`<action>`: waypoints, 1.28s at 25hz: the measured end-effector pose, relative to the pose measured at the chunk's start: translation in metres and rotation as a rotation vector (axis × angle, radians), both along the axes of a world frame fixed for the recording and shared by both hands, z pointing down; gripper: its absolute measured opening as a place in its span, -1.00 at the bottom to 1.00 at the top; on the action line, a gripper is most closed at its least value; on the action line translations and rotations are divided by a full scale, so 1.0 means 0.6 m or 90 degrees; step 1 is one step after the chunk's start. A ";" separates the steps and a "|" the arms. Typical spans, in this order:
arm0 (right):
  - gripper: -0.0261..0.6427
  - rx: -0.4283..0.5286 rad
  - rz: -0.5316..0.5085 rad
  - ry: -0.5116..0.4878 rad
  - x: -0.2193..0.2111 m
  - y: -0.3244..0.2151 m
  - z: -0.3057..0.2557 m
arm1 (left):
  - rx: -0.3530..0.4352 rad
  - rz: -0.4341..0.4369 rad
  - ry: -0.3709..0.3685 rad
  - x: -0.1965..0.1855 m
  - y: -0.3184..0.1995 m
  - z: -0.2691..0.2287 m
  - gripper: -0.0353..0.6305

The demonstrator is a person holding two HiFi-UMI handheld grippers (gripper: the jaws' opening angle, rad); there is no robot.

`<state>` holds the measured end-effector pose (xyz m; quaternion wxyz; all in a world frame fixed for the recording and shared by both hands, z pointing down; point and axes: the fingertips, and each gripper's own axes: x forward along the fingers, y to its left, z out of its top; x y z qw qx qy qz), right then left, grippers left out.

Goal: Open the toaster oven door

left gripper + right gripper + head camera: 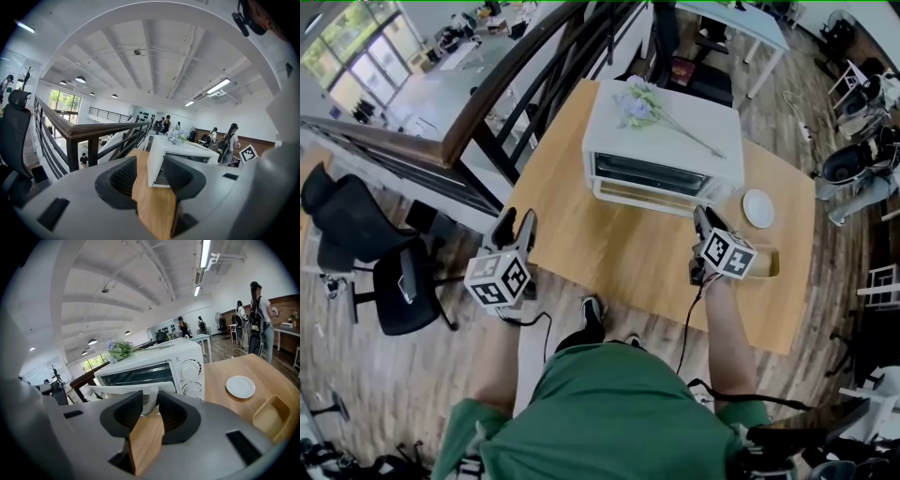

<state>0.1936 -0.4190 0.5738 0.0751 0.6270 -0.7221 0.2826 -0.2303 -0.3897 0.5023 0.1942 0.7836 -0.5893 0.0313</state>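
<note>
A white toaster oven [661, 141] stands at the back of the wooden table [609, 262]. Its glass door [652, 195] hangs partly open, tilted toward me. My right gripper [701, 223] is at the door's right front corner. In the right gripper view the end of the white door handle [117, 391] shows in the gap of that gripper [150, 401], whose jaws stand apart; I see no pad pressing on it. My left gripper [516, 225] hovers off the table's left edge, open, with nothing between its fingers [117, 180]. The oven [187, 154] lies ahead of it.
A bunch of flowers [642, 105] lies on top of the oven. A small white plate [758, 208] and a wooden tray [766, 262] sit on the table to the oven's right. A dark stair railing [516, 84] runs along the table's left, with a black office chair [356, 234] beyond.
</note>
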 end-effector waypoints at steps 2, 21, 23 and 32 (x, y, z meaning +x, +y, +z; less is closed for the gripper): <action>-0.56 -0.003 -0.003 -0.004 0.001 0.013 0.008 | 0.002 -0.005 -0.003 0.002 0.013 -0.005 -0.31; -0.64 -0.049 -0.005 -0.005 -0.024 0.149 0.135 | -0.005 -0.024 -0.005 0.014 0.094 -0.003 -0.31; -0.64 -0.053 -0.005 -0.001 -0.026 0.160 0.150 | -0.007 -0.027 -0.005 0.012 0.100 -0.002 -0.31; -0.65 -0.073 -0.012 0.025 -0.030 0.192 0.225 | -0.014 -0.031 -0.008 0.004 0.117 0.004 -0.32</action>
